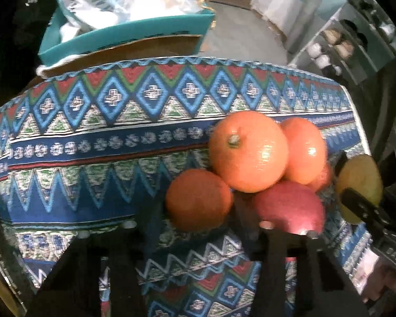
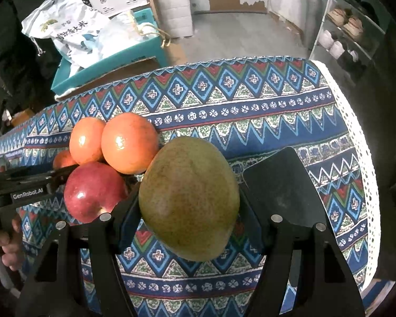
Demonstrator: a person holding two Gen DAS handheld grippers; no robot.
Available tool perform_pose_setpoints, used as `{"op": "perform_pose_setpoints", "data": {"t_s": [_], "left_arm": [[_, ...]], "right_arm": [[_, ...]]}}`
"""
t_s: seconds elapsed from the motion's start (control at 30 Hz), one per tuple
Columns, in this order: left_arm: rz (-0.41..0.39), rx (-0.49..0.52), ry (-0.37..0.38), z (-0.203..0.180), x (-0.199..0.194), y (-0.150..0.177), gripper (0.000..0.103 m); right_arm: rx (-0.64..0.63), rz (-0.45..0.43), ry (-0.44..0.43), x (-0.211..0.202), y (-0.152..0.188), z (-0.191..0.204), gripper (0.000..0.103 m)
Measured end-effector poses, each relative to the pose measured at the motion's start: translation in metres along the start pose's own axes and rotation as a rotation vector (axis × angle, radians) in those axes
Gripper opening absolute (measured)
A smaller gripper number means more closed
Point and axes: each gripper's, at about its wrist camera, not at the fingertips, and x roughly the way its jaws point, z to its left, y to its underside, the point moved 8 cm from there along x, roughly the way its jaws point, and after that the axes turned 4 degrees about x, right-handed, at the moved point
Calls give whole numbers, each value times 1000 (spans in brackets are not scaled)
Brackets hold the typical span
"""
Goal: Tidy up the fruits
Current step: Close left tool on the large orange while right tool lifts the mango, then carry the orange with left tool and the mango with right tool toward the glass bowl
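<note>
A pile of fruit lies on the patterned tablecloth (image 1: 92,132): two large oranges (image 1: 248,150) (image 1: 306,150), a red apple (image 1: 287,208) and a smaller orange (image 1: 198,200). My left gripper (image 1: 198,211) is shut on that smaller orange, a dark finger on each side. In the right wrist view the same gripper (image 2: 63,171) reaches in from the left beside the apple (image 2: 92,192) and the oranges (image 2: 129,142). My right gripper (image 2: 190,198) is shut on a green-yellow mango (image 2: 190,198), held just right of the pile. The mango (image 1: 356,185) also shows at the right edge of the left wrist view.
A teal box (image 2: 105,60) with white printed bags stands behind the table's far edge. A shoe rack (image 2: 348,26) stands at the far right. The cloth's lace trim (image 2: 356,132) marks the table's right edge. A person's hand (image 2: 5,237) holds the left gripper's handle.
</note>
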Motion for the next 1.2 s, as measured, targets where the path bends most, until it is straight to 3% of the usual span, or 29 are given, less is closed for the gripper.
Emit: {"op": "perform_pose_setpoints", "data": {"t_s": [0.37, 1.2], "left_arm": [[-85, 71, -68, -20, -28, -4, 47], [-266, 105, -78, -18, -148, 19, 46]], "right_arm": [[-37, -39, 21, -15, -5, 11, 68], [-146, -201, 1, -103, -17, 62, 68]]}}
